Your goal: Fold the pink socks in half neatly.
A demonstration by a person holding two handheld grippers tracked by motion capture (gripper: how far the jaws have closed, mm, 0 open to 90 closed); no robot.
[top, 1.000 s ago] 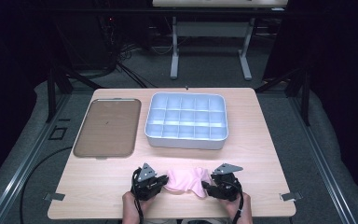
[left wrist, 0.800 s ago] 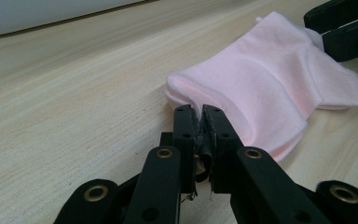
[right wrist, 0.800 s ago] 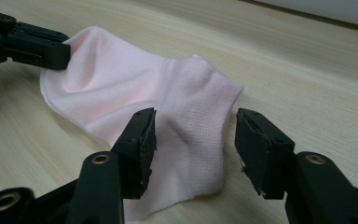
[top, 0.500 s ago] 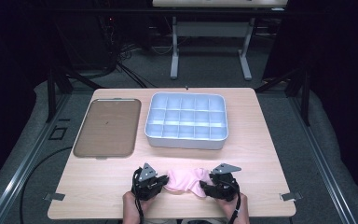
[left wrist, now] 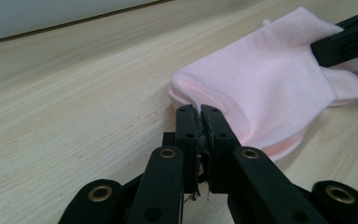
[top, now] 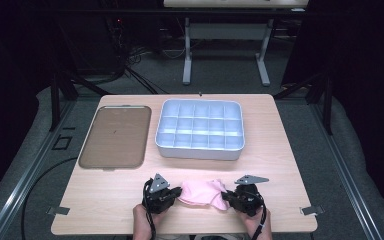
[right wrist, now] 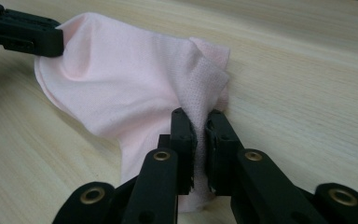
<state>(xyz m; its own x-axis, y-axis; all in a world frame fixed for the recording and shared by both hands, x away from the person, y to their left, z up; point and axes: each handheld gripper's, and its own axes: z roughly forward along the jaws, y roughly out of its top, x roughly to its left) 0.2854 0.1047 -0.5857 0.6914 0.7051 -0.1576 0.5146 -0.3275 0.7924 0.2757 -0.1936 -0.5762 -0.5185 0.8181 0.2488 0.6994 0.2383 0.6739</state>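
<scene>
A pale pink sock (top: 200, 192) lies on the wooden table near its front edge, between my two grippers. My left gripper (top: 178, 192) is shut on the sock's left edge; in the left gripper view its jaws pinch the hem of the pink sock (left wrist: 261, 88) at my left gripper (left wrist: 200, 109). My right gripper (top: 224, 198) is shut on the sock's right end; in the right gripper view the jaws of my right gripper (right wrist: 200, 114) clamp a fold of the pink sock (right wrist: 126, 79). The sock is slack and bunched between them.
A white tray with many small compartments (top: 200, 149) stands at the back middle of the table. A flat brown tray (top: 112, 136) lies to its left. A hand holds each gripper at the table's front edge.
The right gripper has shifted slightly to the right and down, and the sock looks a little more bunched. The left gripper has barely moved.
</scene>
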